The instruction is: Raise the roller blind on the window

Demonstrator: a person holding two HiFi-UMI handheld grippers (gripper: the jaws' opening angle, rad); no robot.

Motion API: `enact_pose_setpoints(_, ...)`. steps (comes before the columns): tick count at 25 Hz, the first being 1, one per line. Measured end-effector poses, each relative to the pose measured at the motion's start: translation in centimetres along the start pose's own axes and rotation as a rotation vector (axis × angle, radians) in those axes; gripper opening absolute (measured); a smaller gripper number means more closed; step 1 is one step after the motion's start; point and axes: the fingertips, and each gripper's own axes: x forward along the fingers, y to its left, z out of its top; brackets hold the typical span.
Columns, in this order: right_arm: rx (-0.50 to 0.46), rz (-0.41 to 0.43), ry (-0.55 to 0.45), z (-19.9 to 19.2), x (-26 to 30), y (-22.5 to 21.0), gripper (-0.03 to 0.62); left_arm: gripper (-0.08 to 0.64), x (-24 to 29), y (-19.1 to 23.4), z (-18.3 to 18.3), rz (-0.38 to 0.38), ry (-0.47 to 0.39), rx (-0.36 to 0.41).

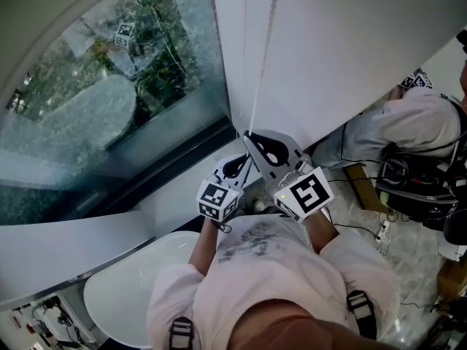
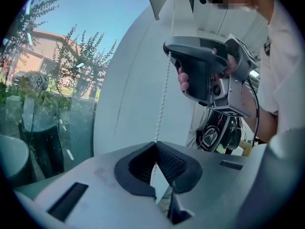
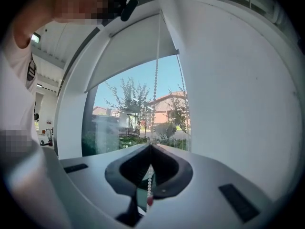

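Note:
The roller blind [image 3: 136, 44] hangs across the top of the curved window, with sky and trees showing below its lower edge. Its white bead chain [image 3: 156, 75] drops beside the wall. My right gripper [image 3: 151, 146] is shut on the chain, and a red bead [image 3: 149, 202] hangs just under the jaws. My left gripper [image 2: 155, 144] is shut on the same chain [image 2: 164, 87], directly below the right gripper [image 2: 205, 70]. In the head view the chain [image 1: 264, 49] runs down into the right gripper [image 1: 249, 137], with the left gripper [image 1: 246, 162] close beneath it.
The window glass [image 1: 109, 86] fills the left, a white wall [image 1: 350, 35] the right. A white tub [image 1: 120, 290] stands at the lower left. Another person [image 1: 408, 119] sits at the right among bags and cables [image 1: 416, 188].

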Motion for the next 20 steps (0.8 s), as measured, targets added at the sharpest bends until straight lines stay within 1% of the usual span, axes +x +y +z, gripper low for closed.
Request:
enact_pose_setpoints(5,-0.001,-0.006,0.015,-1.7,-0.3,0.2,0.061,0.006,0.1,0.0,-1.7,0.002,0.012,-0.008)
enact_pose_setpoints(13,-0.004,-0.007,0.068,-4.3,-1.2,1.2,0.061,0.008,0.0,-0.5,-4.7,0.002,0.061,-0.016)
enact_pose_setpoints(20,0.002,-0.022,0.079,-5.1,-2.9,2.2,0.061,0.008,-0.7,-1.7,-5.9,0.0,0.07,-0.015)
